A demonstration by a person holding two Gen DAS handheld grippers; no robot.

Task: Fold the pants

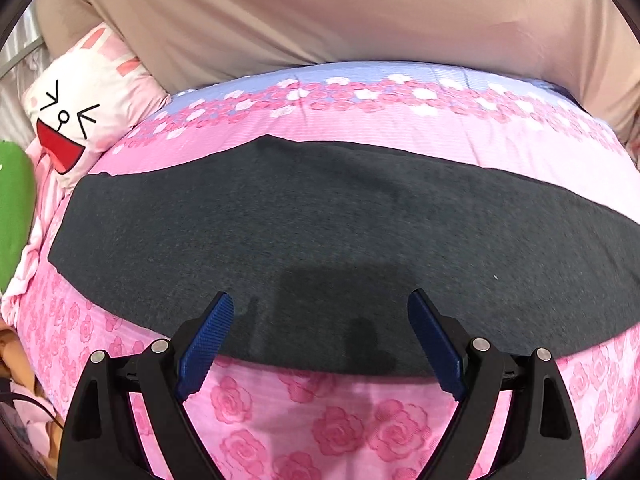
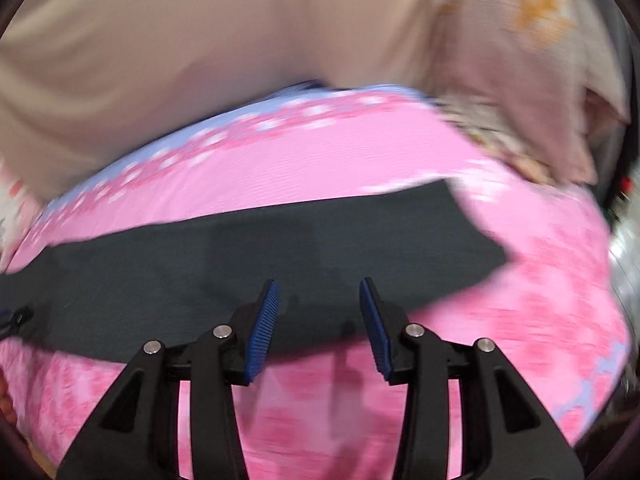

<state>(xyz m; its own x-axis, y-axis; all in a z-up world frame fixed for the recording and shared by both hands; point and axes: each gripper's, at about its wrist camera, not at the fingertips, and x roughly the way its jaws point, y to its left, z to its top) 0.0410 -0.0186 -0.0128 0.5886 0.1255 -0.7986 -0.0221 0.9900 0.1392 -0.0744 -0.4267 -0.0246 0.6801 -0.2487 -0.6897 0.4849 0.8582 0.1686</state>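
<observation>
I see the dark pants (image 1: 320, 232) lying as a long band crosswise on the pink bedspread (image 1: 320, 412), just ahead of both empty grippers, left gripper (image 1: 320, 300) wide, right gripper (image 2: 320, 286) half open above the near edge.

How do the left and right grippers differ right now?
The left gripper stands wide open; the right gripper is open more narrowly. The left wrist view is sharp, the right wrist view blurred. Both are empty, hovering above the near edge of the dark pants spread on the pink bedsheet.
</observation>
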